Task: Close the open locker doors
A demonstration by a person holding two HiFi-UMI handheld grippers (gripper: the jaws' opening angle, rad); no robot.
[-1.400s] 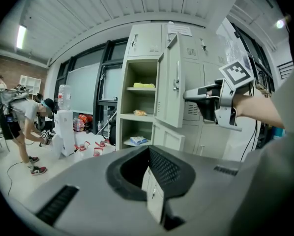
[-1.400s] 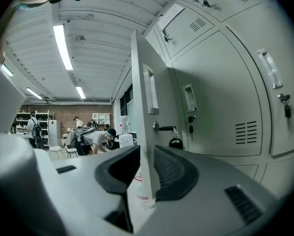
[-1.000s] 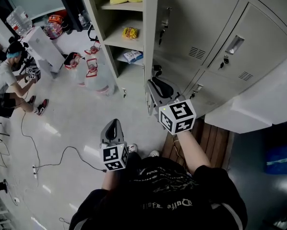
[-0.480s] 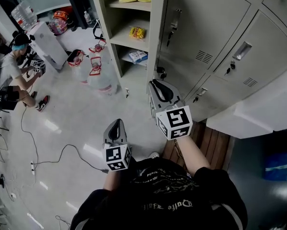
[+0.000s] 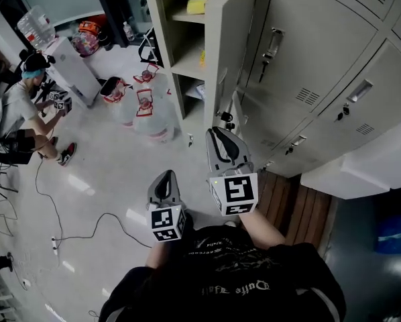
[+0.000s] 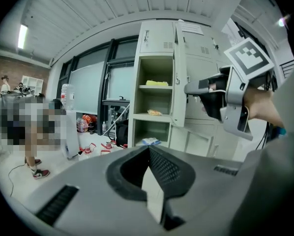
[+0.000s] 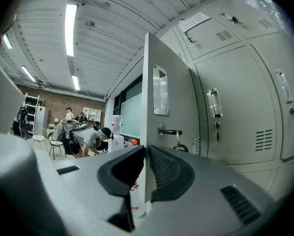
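While the locker door [image 5: 231, 45] stands open at the upper centre of the head view, the right claw [image 5: 219, 134] meets its free edge low down, just below the latch handle [image 7: 169, 131]. Its jaws have just been closing and now grasp that edge. The left claw [image 5: 165, 174], at lower centre, is clenched on nothing and hangs over the floor [image 5: 113, 173], apart from the lockers. Left of the door, the open compartment's shelves [image 5: 187, 66] carry a yellow packet [image 5: 199, 4]. Closed lockers [image 5: 321, 39] fill the upper right. Water jugs [image 5: 147, 109] stand near the locker's foot.
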